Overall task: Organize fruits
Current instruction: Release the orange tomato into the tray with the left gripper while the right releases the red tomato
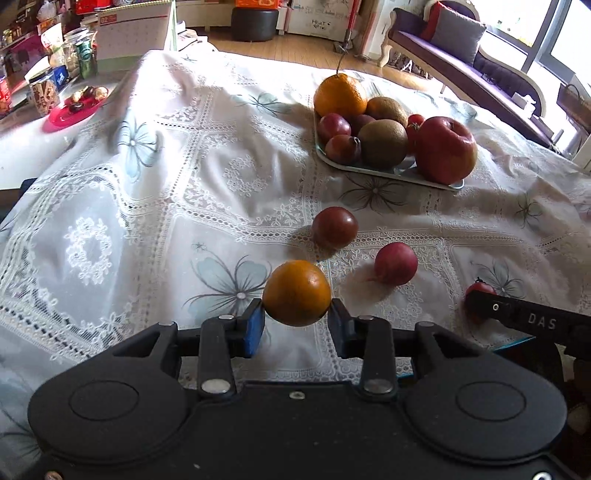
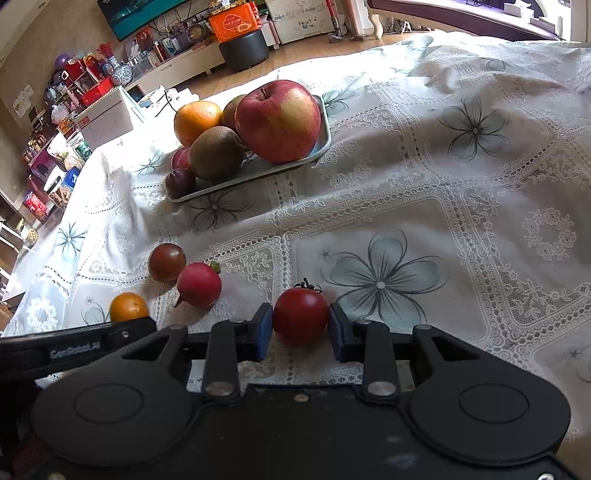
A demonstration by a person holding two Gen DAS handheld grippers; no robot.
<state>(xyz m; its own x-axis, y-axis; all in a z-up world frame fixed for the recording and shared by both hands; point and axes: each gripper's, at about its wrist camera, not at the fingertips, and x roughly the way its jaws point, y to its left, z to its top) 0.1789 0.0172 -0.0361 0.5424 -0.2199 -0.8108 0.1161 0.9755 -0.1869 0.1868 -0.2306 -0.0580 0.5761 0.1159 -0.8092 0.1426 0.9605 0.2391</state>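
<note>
My left gripper [image 1: 296,319] is shut on a small orange fruit [image 1: 296,292], held just above the lace tablecloth; it also shows in the right wrist view [image 2: 128,306]. My right gripper [image 2: 300,328] is shut on a red tomato [image 2: 300,316], low at the cloth. A dark tomato [image 1: 335,227] and a red radish [image 1: 396,263] lie loose between the grippers and the tray [image 1: 428,180]. The tray holds a big apple [image 1: 445,149], an orange [image 1: 340,95], two kiwis and small plums.
The white lace tablecloth [image 1: 166,192] is wrinkled at the far left. A pink plate with small items [image 1: 70,110] and jars stand beyond the cloth's left edge. A sofa [image 1: 461,55] and a black stool [image 1: 255,22] stand behind the table.
</note>
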